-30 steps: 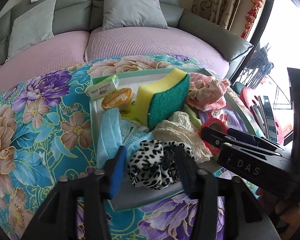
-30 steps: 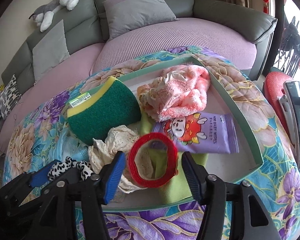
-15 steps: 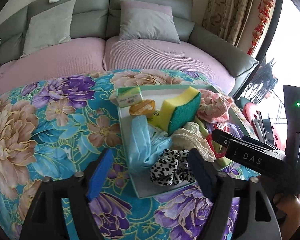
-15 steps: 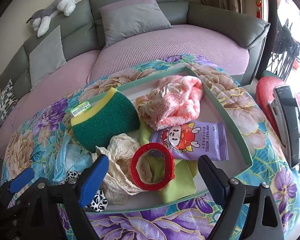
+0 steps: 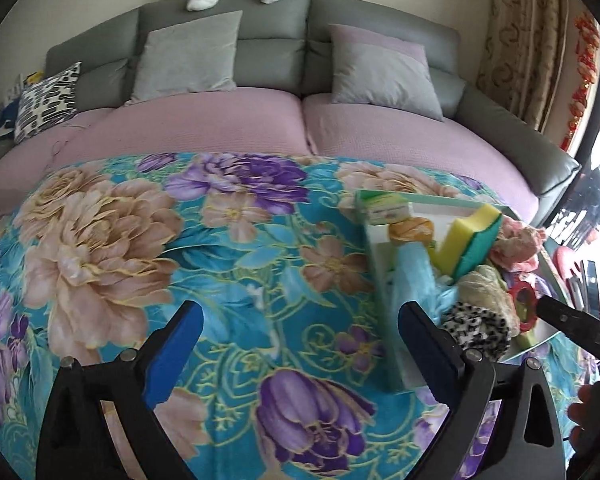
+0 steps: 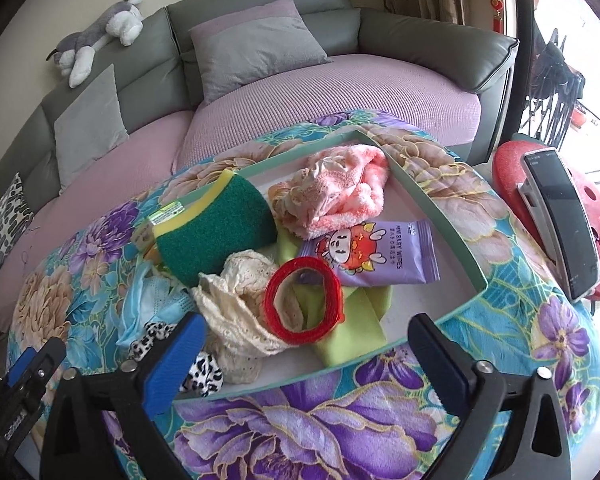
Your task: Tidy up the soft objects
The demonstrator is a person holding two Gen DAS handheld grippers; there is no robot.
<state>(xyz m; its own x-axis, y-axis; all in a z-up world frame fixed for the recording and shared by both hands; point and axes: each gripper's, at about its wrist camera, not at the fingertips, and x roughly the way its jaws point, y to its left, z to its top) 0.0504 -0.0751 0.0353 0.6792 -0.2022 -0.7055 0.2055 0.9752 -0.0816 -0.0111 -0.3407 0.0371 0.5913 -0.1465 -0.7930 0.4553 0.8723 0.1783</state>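
A green-rimmed tray (image 6: 440,216) on the floral table holds soft things: a yellow-green sponge (image 6: 216,224), a pink cloth (image 6: 340,188), a purple wipes pack (image 6: 380,256), a red ring (image 6: 304,304), cream lace (image 6: 236,304), a leopard scrunchie (image 6: 204,372) and a blue face mask (image 6: 148,308). My right gripper (image 6: 306,360) is open and empty, just in front of the tray's near edge. My left gripper (image 5: 300,344) is open and empty over bare tablecloth, left of the tray (image 5: 374,264). The scrunchie (image 5: 476,328) lies right of its right finger.
A grey sofa with a pink cover (image 5: 300,128) and cushions stands behind the table. A plush dog (image 6: 100,36) lies on its back. A red stool (image 6: 588,220) with a phone (image 6: 560,220) stands at the right. The floral cloth (image 5: 140,240) covers the table's left half.
Both grippers opened wide and pulled back from the tray. The left gripper let the leopard scrunchie lie in the tray and swung left over the bare cloth.
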